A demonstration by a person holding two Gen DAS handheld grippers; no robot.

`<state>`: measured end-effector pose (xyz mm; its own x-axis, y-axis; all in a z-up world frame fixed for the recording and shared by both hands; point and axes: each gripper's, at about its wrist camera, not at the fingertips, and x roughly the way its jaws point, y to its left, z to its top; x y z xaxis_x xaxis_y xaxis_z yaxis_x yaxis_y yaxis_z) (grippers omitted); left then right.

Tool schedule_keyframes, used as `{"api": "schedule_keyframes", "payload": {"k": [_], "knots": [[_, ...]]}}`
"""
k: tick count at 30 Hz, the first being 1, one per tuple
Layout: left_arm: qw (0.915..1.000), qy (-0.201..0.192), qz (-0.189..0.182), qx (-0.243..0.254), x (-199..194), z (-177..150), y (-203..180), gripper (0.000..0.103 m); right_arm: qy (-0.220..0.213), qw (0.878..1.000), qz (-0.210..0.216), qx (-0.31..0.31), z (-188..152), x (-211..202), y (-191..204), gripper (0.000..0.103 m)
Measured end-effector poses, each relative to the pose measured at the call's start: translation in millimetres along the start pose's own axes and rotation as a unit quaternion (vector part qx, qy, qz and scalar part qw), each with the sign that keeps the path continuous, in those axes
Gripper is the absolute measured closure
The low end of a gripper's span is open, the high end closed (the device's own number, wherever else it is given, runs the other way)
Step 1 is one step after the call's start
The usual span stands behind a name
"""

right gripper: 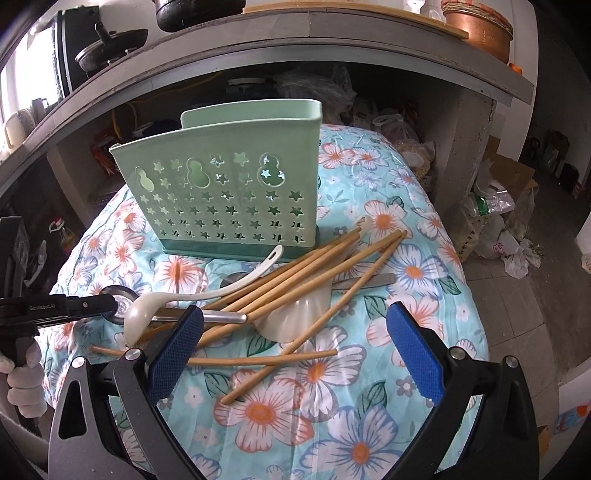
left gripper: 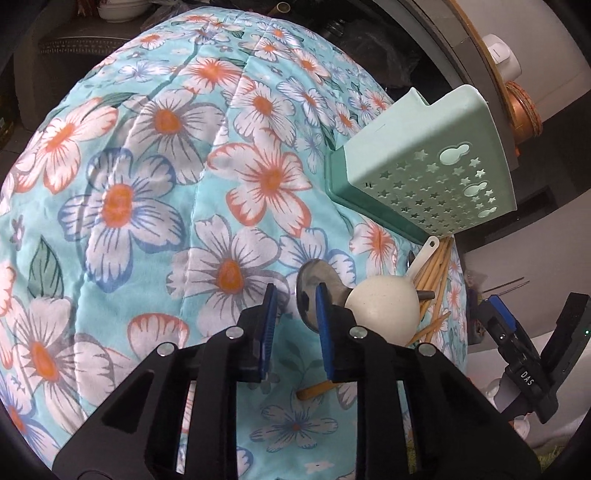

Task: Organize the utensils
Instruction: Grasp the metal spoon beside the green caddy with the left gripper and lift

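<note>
On the flowered cloth [right gripper: 332,424] stands a mint-green utensil holder [right gripper: 221,192] [left gripper: 424,166] pierced with stars. In front of it lies a heap: several bamboo chopsticks [right gripper: 295,266], a white ladle [right gripper: 136,317] [left gripper: 384,306], a small white spoon [right gripper: 271,258] and a metal spoon [right gripper: 120,304] [left gripper: 308,288]. My left gripper [left gripper: 296,290] [right gripper: 110,302] stands narrowly open. Its tips are at the metal spoon's bowl, whose edge lies by the right pad while cloth shows in the gap. My right gripper [right gripper: 295,310] [left gripper: 517,332] hangs wide open over the chopsticks and holds nothing.
A grey shelf [right gripper: 332,40] with dark pans and a copper pot [right gripper: 476,26] runs behind the table. Plastic bags [right gripper: 498,229] lie on the floor at the right. A white-gloved hand [right gripper: 18,369] holds the left gripper's handle. The cloth's left half carries no objects.
</note>
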<state>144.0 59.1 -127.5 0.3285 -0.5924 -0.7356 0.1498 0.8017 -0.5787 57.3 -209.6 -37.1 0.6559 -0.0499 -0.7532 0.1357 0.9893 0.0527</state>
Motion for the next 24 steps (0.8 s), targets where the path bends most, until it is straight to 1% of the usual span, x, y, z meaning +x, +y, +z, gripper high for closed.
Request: {"api": "schedule_keyframes", "payload": {"k": [2,4,8,11,13,15,18,22,24], "knots": [[0.9999,0.006,-0.015,-0.003,4.3,0.1,1.7,0.086,-0.003,1.000,0.002,-0.004,0.9,-0.9,4.1,0.008],[0.9998,0.007,-0.020,-0.002,8.6,-0.3,0.0,0.090,-0.004,1.000,0.006,-0.011,1.5,-0.7,8.3,0.010],[0.9994,-0.001,-0.033,-0.005,12.3,0.4,0.6,0.094,-0.005,0.999,0.015,-0.037,3.5,0.2,18.6,0.020],[0.9993,-0.009,-0.036,-0.003,9.4,1.4,0.4,0.095,-0.012,0.997,0.020,-0.080,4.0,-1.5,31.9,0.029],[0.9993,-0.015,-0.032,-0.005,5.9,3.4,2.1,0.096,-0.016,0.993,0.023,-0.113,3.8,-1.8,42.2,0.033],[0.9991,-0.023,-0.032,-0.014,-4.4,4.7,9.6,0.097,-0.013,0.990,0.033,-0.133,3.6,-0.6,50.0,0.041],[0.9987,-0.036,-0.028,-0.025,-19.1,9.9,21.0,0.098,-0.006,0.987,0.046,-0.153,4.2,2.5,59.0,0.050],[0.9981,-0.053,-0.006,-0.030,-40.2,15.7,37.1,0.100,-0.006,0.980,0.050,-0.195,2.7,7.9,71.7,0.053],[0.9973,-0.065,0.005,-0.034,-49.7,18.2,44.9,0.100,-0.004,0.973,0.048,-0.225,0.1,12.3,78.4,0.055]]}}
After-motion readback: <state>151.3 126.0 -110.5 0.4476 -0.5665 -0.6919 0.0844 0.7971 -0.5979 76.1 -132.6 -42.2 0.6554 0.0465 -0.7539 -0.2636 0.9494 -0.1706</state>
